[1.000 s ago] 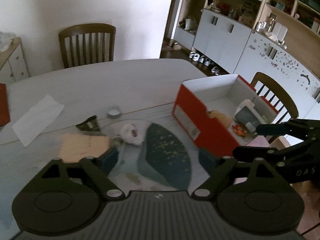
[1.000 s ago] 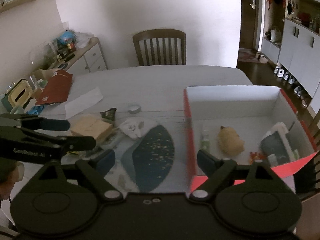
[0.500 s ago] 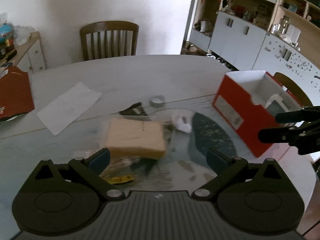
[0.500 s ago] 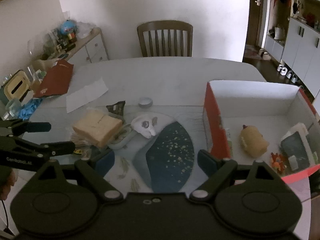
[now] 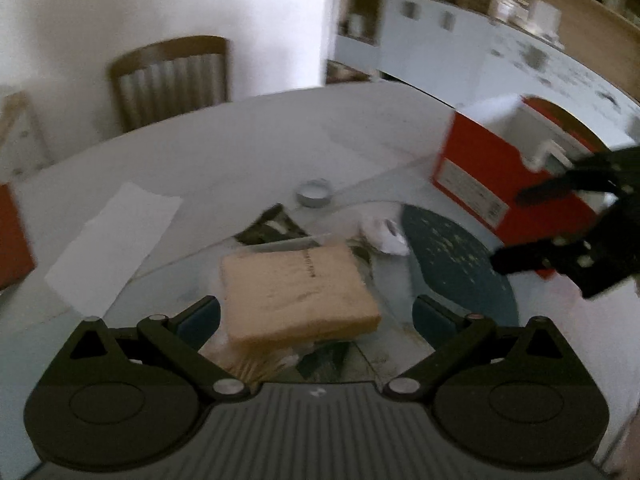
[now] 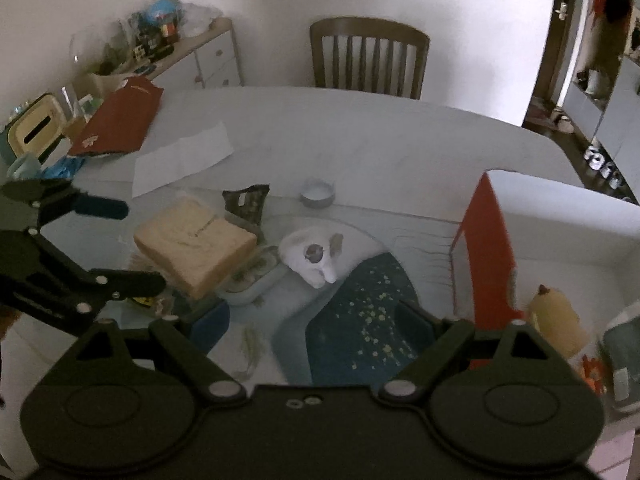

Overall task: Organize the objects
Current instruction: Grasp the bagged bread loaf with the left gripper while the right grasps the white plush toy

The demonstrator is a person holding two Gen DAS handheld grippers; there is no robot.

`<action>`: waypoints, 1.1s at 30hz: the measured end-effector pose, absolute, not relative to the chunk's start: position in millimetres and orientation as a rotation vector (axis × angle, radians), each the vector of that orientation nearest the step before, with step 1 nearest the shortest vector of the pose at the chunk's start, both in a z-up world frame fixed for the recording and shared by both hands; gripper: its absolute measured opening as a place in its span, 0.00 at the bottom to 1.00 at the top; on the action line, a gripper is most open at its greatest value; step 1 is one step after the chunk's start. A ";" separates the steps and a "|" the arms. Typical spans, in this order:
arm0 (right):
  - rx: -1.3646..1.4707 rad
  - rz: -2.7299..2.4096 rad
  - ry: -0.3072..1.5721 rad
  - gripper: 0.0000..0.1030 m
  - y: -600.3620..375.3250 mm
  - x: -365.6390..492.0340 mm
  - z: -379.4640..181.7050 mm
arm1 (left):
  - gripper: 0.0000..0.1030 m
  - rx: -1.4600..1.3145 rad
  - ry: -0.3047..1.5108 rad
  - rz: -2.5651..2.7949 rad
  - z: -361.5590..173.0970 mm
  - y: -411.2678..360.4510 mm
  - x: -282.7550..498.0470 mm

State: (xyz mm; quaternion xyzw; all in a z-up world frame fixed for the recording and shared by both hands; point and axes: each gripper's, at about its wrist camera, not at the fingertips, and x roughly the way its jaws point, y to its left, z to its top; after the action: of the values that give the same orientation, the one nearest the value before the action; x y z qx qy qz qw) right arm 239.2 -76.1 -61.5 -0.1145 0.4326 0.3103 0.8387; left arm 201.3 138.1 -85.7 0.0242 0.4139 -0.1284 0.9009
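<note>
two black grippers hang over a pale round table (image 6: pixel 360 128), both with jaws spread apart and nothing between them. nearest, the left gripper (image 5: pixel 316 316) frames a tan rectangular block in clear wrap (image 5: pixel 296 292), which lies on a heap of small clutter with its near end between the blue pads, neither visibly pressing it. the right gripper (image 6: pixel 310 320) hovers over a dark teal patch of the table's printed cover (image 6: pixel 360 320). just beyond that patch lies a white crumpled soft toy (image 6: pixel 312 256), right of the block. farther back sit a dark crinkled foil packet (image 6: pixel 244 202) and a small round metal tin (image 6: pixel 318 194). at the right stands an open red cardboard box with a white inside (image 6: pixel 486 248), holding a yellow plush figure (image 6: pixel 554 316). far left lies a white sheet of paper (image 6: pixel 182 158), and a brown wooden chair (image 6: pixel 368 60) stands behind the table
</note>
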 end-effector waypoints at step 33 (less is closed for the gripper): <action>-0.326 0.702 1.038 0.77 -27.1 310.3 -121.7 | 1.00 0.521 0.958 -0.877 -132.1 132.8 282.2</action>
State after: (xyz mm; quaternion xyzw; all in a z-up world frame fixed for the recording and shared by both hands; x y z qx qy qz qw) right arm 310.3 -27.1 -121.7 -0.1518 0.4836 0.3269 0.7976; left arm 282.2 132.8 -132.1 0.2398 0.4408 -0.4035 0.7651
